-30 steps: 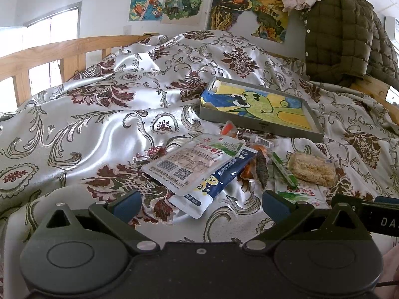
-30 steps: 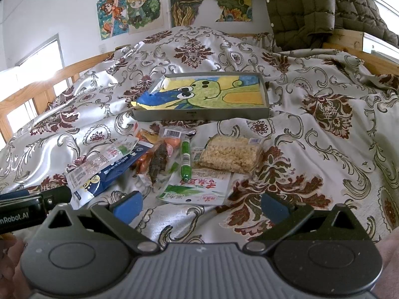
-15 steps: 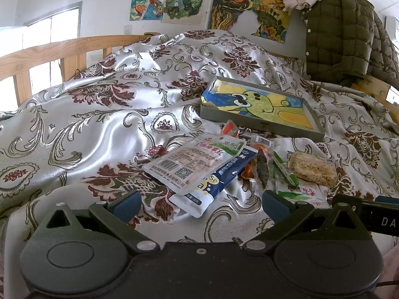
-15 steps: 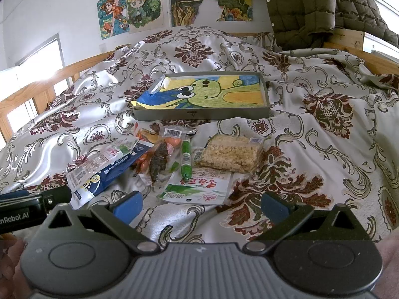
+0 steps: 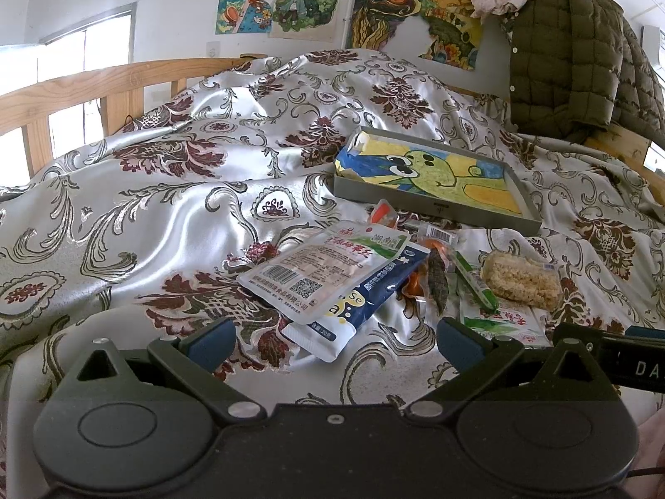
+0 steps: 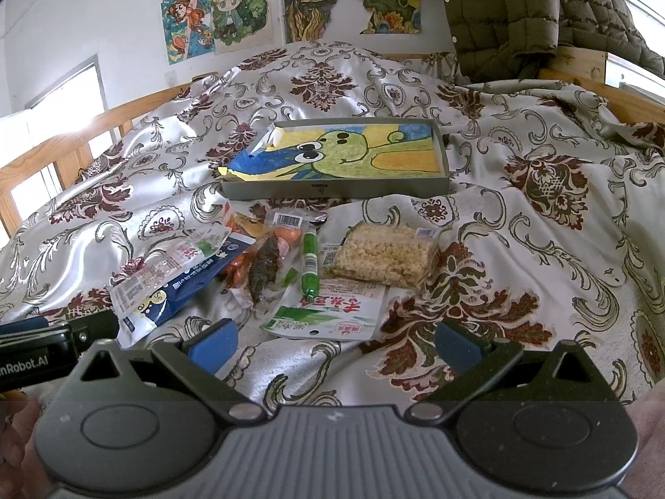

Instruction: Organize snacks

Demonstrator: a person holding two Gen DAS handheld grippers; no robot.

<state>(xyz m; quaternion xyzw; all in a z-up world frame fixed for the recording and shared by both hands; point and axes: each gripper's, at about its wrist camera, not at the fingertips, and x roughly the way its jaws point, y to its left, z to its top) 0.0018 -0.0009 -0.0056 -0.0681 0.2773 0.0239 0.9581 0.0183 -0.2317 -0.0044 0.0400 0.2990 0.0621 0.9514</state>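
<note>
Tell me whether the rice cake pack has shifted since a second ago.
No. In the right wrist view the rice cake pack lies just as before, just below the grey tray's front wall, beside the green stick.

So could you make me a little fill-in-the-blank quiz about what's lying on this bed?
1. The grey tray holds a drawing of a ____ cartoon creature.
2. The white packet lies on top of a dark ____ packet.
3. The puffed rice bar lies to the ____ of the green stick in the right wrist view.
4. Both the left gripper and the right gripper have their jaws ____.

Missing words: green; blue; right; open
</note>
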